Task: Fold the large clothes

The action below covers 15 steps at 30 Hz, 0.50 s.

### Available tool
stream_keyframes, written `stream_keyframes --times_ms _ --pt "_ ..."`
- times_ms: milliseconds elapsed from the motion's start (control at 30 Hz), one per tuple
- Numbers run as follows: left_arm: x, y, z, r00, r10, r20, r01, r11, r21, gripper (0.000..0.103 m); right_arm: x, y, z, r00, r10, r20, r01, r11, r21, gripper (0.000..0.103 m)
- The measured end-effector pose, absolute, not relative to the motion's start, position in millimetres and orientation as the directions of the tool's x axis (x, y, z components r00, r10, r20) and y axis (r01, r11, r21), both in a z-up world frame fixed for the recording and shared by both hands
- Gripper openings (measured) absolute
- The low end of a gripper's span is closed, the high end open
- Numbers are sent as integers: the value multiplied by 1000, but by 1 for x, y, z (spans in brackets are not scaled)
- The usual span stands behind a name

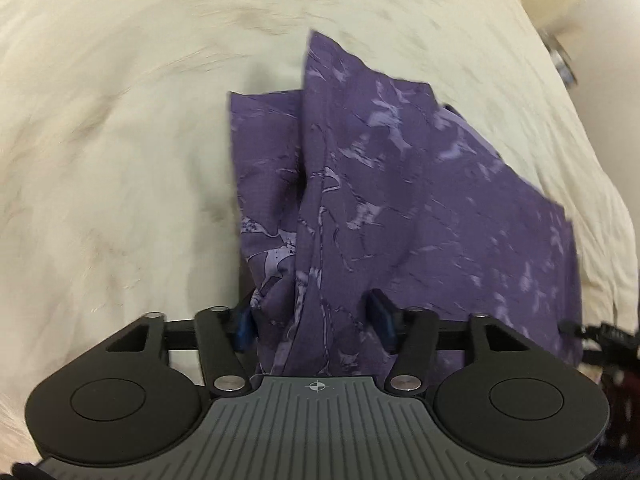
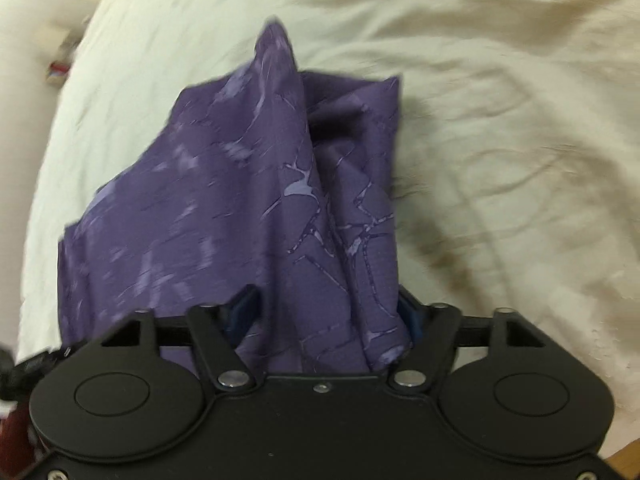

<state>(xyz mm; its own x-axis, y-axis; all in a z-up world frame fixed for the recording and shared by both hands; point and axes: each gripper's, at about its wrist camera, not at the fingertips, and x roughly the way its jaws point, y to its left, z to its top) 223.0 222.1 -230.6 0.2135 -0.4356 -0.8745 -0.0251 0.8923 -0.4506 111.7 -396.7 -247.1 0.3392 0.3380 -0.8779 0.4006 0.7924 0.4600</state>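
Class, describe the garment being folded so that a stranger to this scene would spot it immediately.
Start with the wide cream sheet that fills both views. On it a bunched purple garment rises toward the cameras. Its pale marbled streaks make it the only dark, patterned cloth there.

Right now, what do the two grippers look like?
Both are matte black with round side discs, silver pivot pins and blue finger pads. The left gripper has a grey ribbed centre plate bearing a small crosshair mark; the right gripper has a plain black plate with small screws.
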Motion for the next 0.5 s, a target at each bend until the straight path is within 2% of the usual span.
stream_keyframes --times_ms 67,167,300,500 --pt "221 219 -235 236 -422 -875 -26 898 -440 67 108 -397 -251 358 266 -895 447 793 414 78" --pt "216 211 -243 254 -409 -877 -11 905 -425 73 103 -401 -255 374 178 -910 500 788 360 93" --pt "214 218 -257 264 -441 -858 -13 888 -460 81 97 -401 -270 371 146 -917 557 755 346 102" --pt "207 232 -255 277 -486 -829 19 865 -501 83 90 -388 -277 397 110 -911 613 707 352 102"
